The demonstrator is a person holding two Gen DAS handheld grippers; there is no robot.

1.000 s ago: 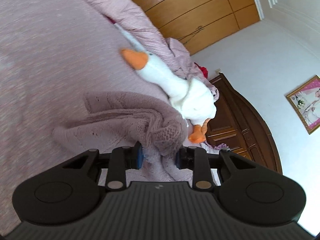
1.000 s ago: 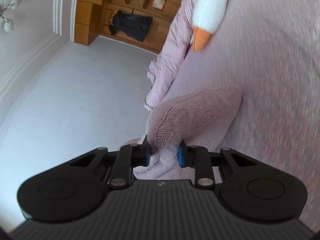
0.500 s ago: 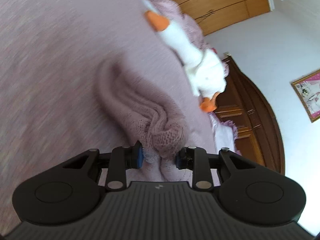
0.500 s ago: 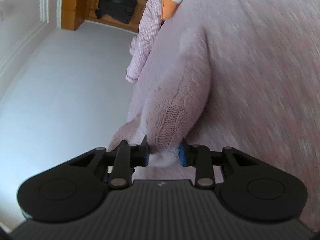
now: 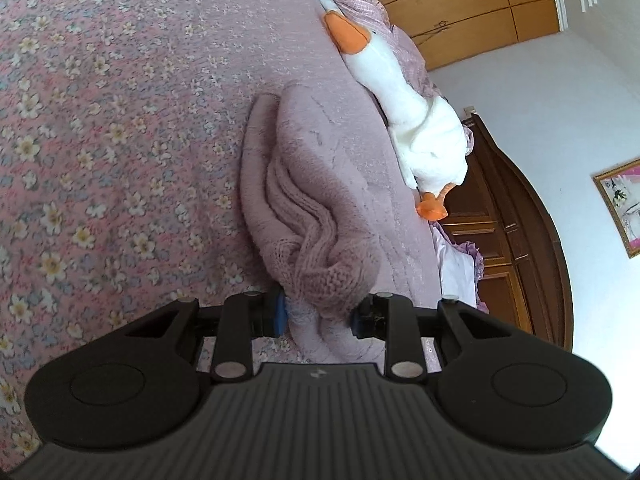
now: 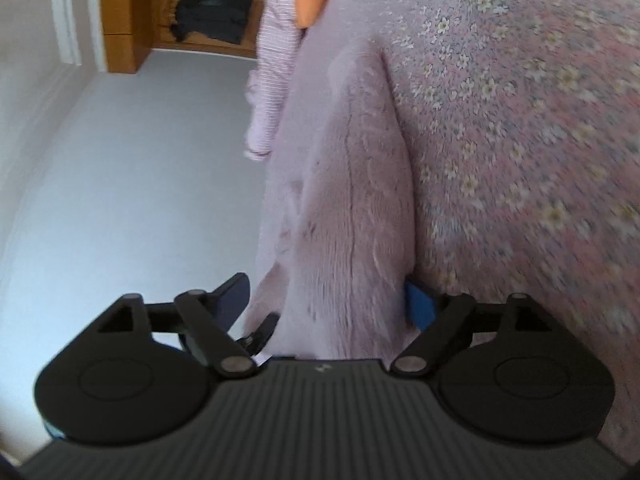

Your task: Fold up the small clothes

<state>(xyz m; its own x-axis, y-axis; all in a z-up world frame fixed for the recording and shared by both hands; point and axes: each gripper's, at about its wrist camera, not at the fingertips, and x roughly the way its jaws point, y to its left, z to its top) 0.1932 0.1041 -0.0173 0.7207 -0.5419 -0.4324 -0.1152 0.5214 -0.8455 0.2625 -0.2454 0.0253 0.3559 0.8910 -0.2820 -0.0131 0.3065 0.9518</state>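
Observation:
A mauve knitted garment (image 5: 320, 184) lies bunched and folded lengthwise on the floral bedspread (image 5: 100, 100). My left gripper (image 5: 318, 316) is shut on its near, ribbed knit end. In the right wrist view the same garment (image 6: 352, 184) runs away from me along the bed's edge, fuzzy side up. My right gripper (image 6: 326, 306) stands open, its fingers wide apart on either side of the garment's near end, and the cloth lies loose between them.
A white plush goose (image 5: 412, 120) with an orange beak lies just beyond the garment by the dark wooden headboard (image 5: 512, 240). A striped pink blanket (image 6: 272, 72) hangs off the bed's side. A wooden wardrobe (image 5: 460, 8) stands behind.
Both grippers carried the garment's end down onto the bed, laying it in a long fold. My right gripper has opened and released the cloth; the left still grips it.

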